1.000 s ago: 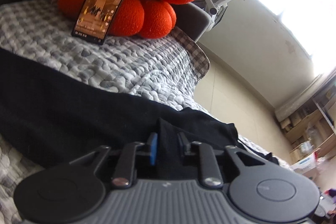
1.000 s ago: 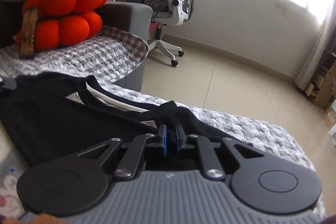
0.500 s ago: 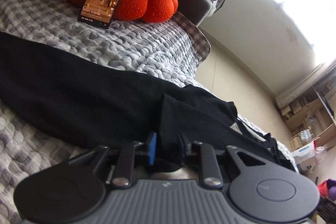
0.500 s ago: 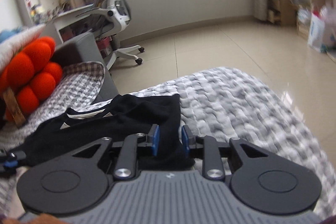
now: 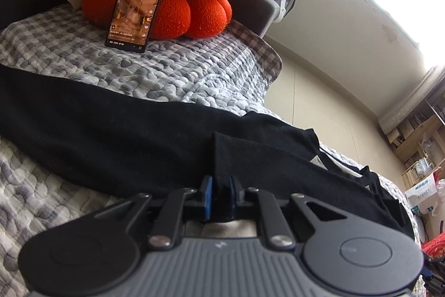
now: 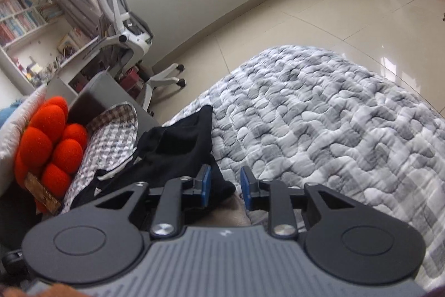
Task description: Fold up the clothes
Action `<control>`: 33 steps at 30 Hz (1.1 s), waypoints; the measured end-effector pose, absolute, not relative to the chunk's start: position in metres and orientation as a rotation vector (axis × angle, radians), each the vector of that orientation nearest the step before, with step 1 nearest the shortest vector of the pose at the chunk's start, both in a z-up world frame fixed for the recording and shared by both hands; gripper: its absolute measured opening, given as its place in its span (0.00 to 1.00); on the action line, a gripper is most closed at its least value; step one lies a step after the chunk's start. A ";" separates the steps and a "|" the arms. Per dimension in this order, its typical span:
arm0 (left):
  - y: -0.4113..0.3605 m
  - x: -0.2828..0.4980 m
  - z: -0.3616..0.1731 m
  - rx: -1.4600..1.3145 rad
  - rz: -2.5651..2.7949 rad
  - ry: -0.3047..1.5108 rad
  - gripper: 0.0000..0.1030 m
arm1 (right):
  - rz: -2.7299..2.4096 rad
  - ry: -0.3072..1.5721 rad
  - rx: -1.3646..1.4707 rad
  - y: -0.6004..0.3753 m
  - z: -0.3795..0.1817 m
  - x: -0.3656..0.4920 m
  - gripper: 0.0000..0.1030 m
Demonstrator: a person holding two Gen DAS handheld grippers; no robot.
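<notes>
Your right gripper (image 6: 224, 187) has just spread its jaws, dropping the black T-shirt (image 5: 116, 135) onto the quilt (image 6: 319, 124); left gripper (image 5: 221, 195) still pinches a fold. That fold looks laid.

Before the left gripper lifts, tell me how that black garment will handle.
The black garment looks floppy: it lies flat and creased on the quilt, so it will probably sag from the left gripper. It seems thin and light. The right gripper is open around its corner, so that end would likely trail.
</notes>
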State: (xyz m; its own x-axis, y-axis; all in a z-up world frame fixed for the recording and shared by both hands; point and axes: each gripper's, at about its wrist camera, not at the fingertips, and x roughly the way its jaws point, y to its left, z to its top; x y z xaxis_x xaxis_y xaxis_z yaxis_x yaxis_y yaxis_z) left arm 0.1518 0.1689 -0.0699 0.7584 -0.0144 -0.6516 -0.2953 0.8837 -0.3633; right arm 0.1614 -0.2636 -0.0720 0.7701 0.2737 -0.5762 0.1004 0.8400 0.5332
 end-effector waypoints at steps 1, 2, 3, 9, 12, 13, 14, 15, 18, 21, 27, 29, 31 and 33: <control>0.168 0.152 -0.070 -0.464 0.163 0.701 0.12 | 0.103 0.703 0.564 -0.262 -0.073 0.163 0.17; 0.167 0.152 -0.070 -0.457 0.166 0.702 0.12 | 0.093 0.704 0.549 -0.262 -0.073 0.163 0.15; 0.165 0.151 -0.068 -0.447 0.172 0.696 0.14 | 0.086 0.703 0.544 -0.262 -0.073 0.162 0.13; 0.151 0.142 -0.052 -0.326 0.179 0.632 0.38 | 0.041 0.752 0.682 -0.281 -0.076 0.159 0.10; 0.139 0.139 -0.046 -0.265 0.153 0.618 0.41 | 0.034 0.780 0.837 -0.298 -0.086 0.157 0.09; 0.135 0.138 -0.045 -0.249 0.144 0.617 0.42 | 0.040 0.782 0.869 -0.302 -0.084 0.155 0.11; 0.132 0.138 -0.046 -0.246 0.138 0.616 0.43 | 0.049 0.774 0.861 -0.303 -0.081 0.153 0.13; 0.128 0.139 -0.046 -0.243 0.131 0.616 0.43 | 0.058 0.766 0.853 -0.304 -0.078 0.151 0.17; 0.119 0.139 -0.048 -0.234 0.113 0.615 0.43 | 0.064 0.719 0.720 -0.299 -0.062 0.145 0.21; 0.110 0.139 -0.049 -0.225 0.094 0.614 0.43 | 0.114 0.670 0.593 -0.292 -0.054 0.140 0.34; 0.095 0.137 -0.050 -0.215 0.059 0.590 0.43 | 0.254 0.627 0.394 -0.271 -0.052 0.143 0.36; 0.093 0.137 -0.051 -0.209 0.054 0.593 0.43 | 0.263 0.626 0.309 -0.259 -0.054 0.148 0.36; 0.092 0.138 -0.052 -0.206 0.054 0.599 0.43 | 0.257 0.633 0.233 -0.250 -0.060 0.151 0.36; 0.091 0.138 -0.053 -0.202 0.053 0.605 0.43 | 0.250 0.638 0.157 -0.241 -0.066 0.155 0.36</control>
